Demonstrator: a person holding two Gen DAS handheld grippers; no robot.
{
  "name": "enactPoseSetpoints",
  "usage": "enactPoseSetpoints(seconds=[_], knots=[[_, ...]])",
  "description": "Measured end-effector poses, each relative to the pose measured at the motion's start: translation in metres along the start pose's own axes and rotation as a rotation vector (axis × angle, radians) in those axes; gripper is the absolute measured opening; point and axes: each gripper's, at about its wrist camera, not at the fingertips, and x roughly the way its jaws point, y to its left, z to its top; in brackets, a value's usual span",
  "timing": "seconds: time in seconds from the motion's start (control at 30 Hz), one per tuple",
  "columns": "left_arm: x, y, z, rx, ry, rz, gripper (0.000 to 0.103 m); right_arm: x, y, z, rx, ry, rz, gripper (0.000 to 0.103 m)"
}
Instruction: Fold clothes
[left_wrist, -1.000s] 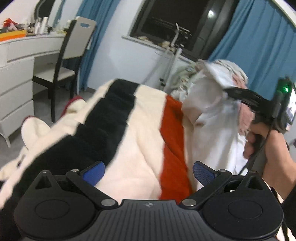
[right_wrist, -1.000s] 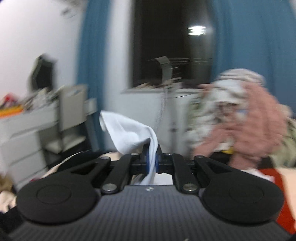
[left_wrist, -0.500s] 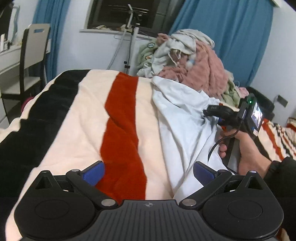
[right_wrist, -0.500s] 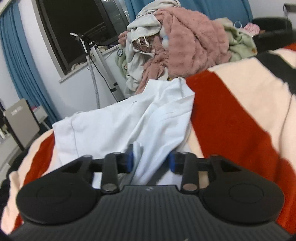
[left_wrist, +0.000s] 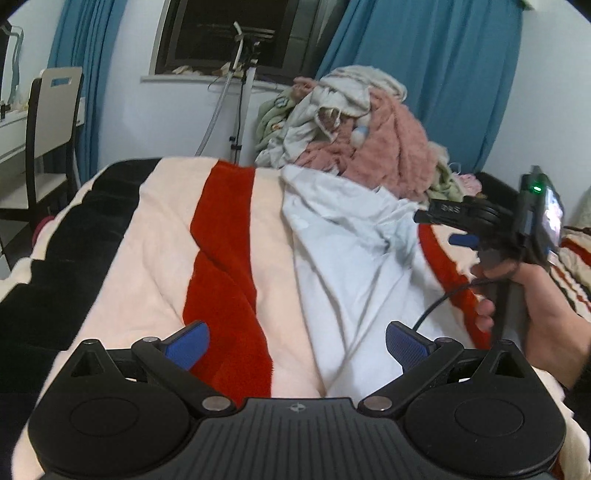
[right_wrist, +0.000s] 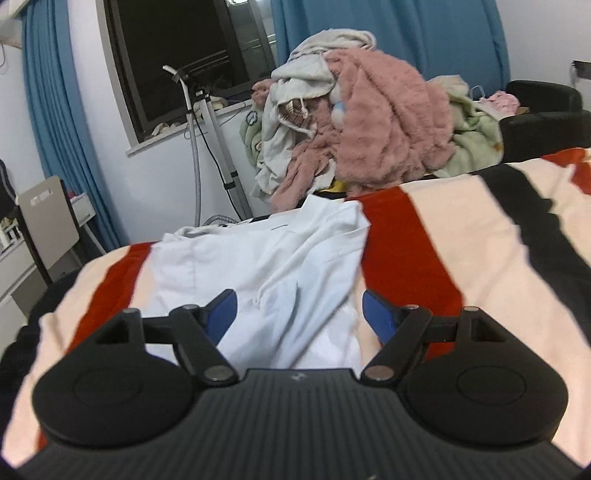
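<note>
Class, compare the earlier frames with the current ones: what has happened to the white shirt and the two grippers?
The right gripper, shut on the white shirt a second ago and holding it up, has lowered it onto the striped blanket and opened, letting go. The left gripper stayed open and empty; the clothes pile is unchanged.

On my black right gripper (left_wrist: 463, 236), beside the white shirt (left_wrist: 343, 251), there are small pale letters, but they are too blurry to read.

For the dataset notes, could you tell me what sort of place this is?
Most likely a bedroom: a striped blanket covers a bed, a clothes pile sits behind it, and blue curtains frame a window.
</note>
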Motion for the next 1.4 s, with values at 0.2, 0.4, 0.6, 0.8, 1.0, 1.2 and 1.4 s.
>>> enactPoseSetpoints(seconds=[0.2, 0.4, 0.6, 0.8, 1.0, 1.2, 1.4], knots=[[-0.035, -0.01, -0.005, 0.064, -0.028, -0.021, 0.103, -0.107, 0.018, -0.008, -0.026, -0.029, 0.012, 0.076], [-0.061, -0.013, -0.013, 0.076, -0.002, -0.047, 0.102, -0.205, 0.036, -0.042, -0.067, -0.039, 0.057, 0.076], [-0.068, 0.019, -0.016, -0.035, 0.081, -0.02, 0.102, -0.271, 0.03, -0.087, -0.072, -0.018, 0.098, 0.076], [-0.044, 0.06, -0.03, -0.164, 0.332, 0.056, 0.092, -0.294, -0.001, -0.106, 0.057, 0.03, 0.086, 0.076], [-0.031, 0.073, -0.05, -0.183, 0.512, 0.162, 0.074, -0.295, -0.026, -0.108, 0.173, 0.038, 0.081, 0.076], [-0.046, 0.067, -0.054, -0.171, 0.561, 0.159, 0.028, -0.294, -0.039, -0.11, 0.228, 0.048, 0.088, 0.076], [-0.086, 0.043, -0.05, -0.058, 0.466, 0.084, 0.002, -0.296, -0.044, -0.108, 0.251, 0.05, 0.113, 0.076]])
